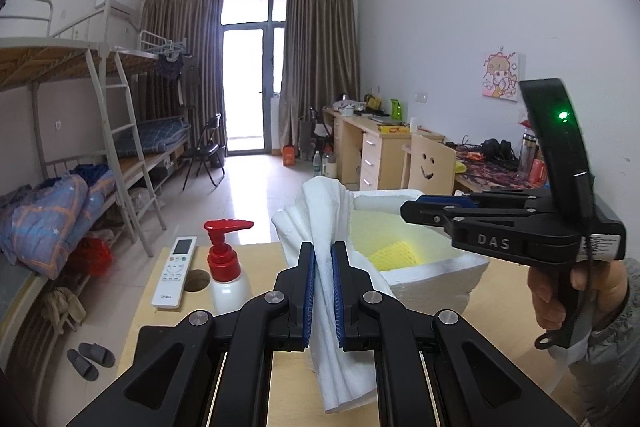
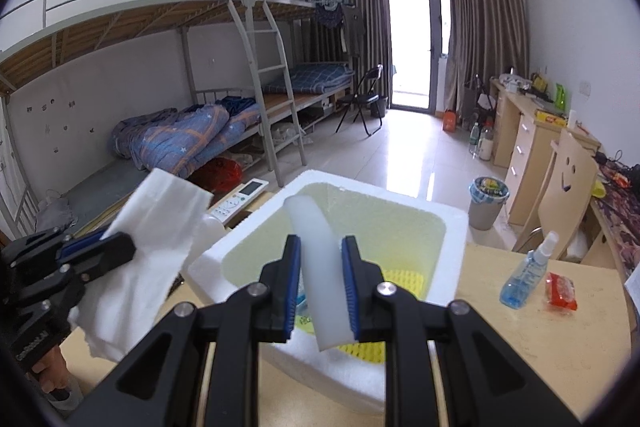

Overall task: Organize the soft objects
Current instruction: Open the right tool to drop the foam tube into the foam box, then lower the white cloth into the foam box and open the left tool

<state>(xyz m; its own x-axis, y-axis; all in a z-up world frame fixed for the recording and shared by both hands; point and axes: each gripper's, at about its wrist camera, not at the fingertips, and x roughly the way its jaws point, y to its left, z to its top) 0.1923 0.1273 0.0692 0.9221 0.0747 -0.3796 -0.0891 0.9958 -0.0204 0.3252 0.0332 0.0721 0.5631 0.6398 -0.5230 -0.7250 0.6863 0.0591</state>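
Observation:
My left gripper point(image 1: 323, 247) is shut on a crumpled white foam sheet point(image 1: 320, 203), held upright above the wooden table. To its right stands a white styrofoam box point(image 1: 436, 267) with a yellow lining and a yellow foam net point(image 1: 396, 253) lying inside. My right gripper point(image 2: 320, 243) is shut on a white foam strip point(image 2: 316, 267) that slants over the box point(image 2: 400, 195) and the yellow net point(image 2: 400, 279). In the right wrist view the left gripper point(image 2: 120, 247) and its sheet point(image 2: 152, 227) hang just left of the box. The left wrist view shows the right gripper point(image 1: 408, 209) over the box's far rim.
A white remote point(image 1: 176, 271), a red-topped pump bottle point(image 1: 226, 267) and a round hole point(image 1: 196, 279) are on the table left of the box. A blue spray bottle point(image 2: 524, 275) and red packet point(image 2: 562, 291) lie to its right. A smiley-face chair point(image 2: 568, 187) stands behind.

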